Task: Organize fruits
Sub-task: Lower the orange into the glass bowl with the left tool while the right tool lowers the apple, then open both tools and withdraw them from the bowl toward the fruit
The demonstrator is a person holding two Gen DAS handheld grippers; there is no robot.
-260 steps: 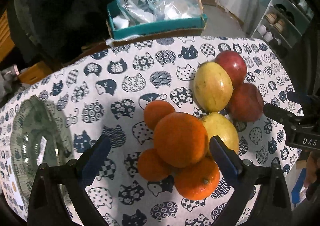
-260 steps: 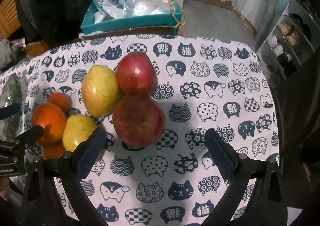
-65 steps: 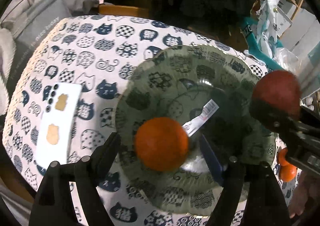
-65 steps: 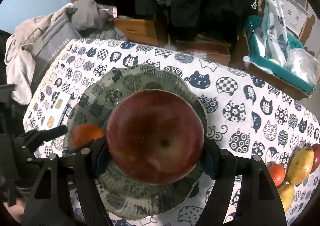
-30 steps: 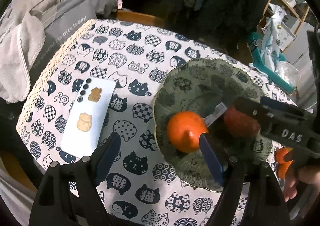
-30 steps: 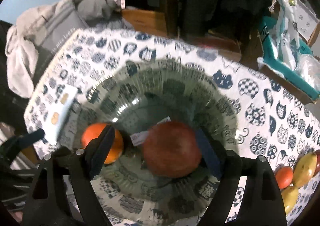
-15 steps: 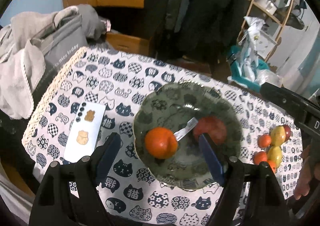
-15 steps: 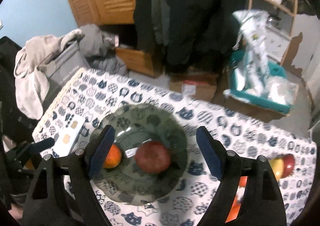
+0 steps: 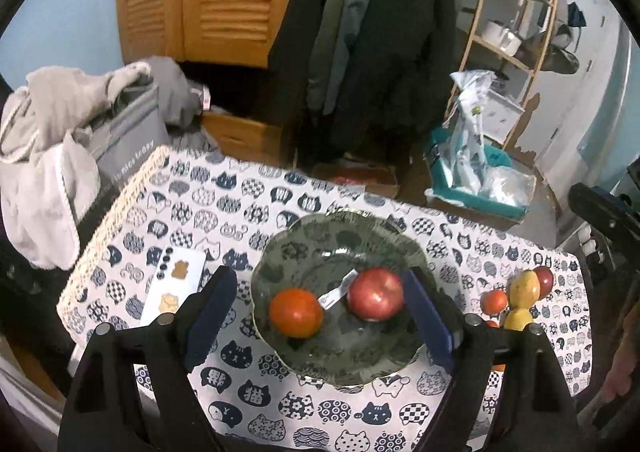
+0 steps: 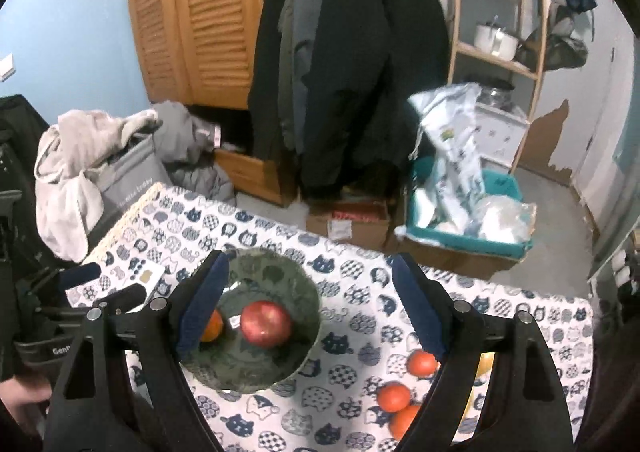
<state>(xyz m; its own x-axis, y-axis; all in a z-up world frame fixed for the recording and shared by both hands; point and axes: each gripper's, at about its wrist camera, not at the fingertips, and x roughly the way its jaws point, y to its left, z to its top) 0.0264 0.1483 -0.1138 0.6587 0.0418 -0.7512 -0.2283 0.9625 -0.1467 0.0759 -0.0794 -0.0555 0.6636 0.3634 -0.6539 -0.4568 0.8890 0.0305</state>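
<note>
Holding my left gripper [image 9: 320, 312] and right gripper [image 10: 308, 308] spread wide and empty, I see a round orange [image 9: 296, 313] and glossy red apple [image 9: 375, 294] in the scalloped glass plate [image 9: 280, 252], loose fruit [image 9: 518, 298] near the tabletop's right edge.

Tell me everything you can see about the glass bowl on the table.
The glass bowl is wide, shallow, green-tinted and see-through, so the cat-print tablecloth shows through it. Its rim is wavy. It sits upright on the cloth, beside a white phone. Inside lie an orange and a red apple, apart, with a white sticker between them. Neither tool touches it.
</note>
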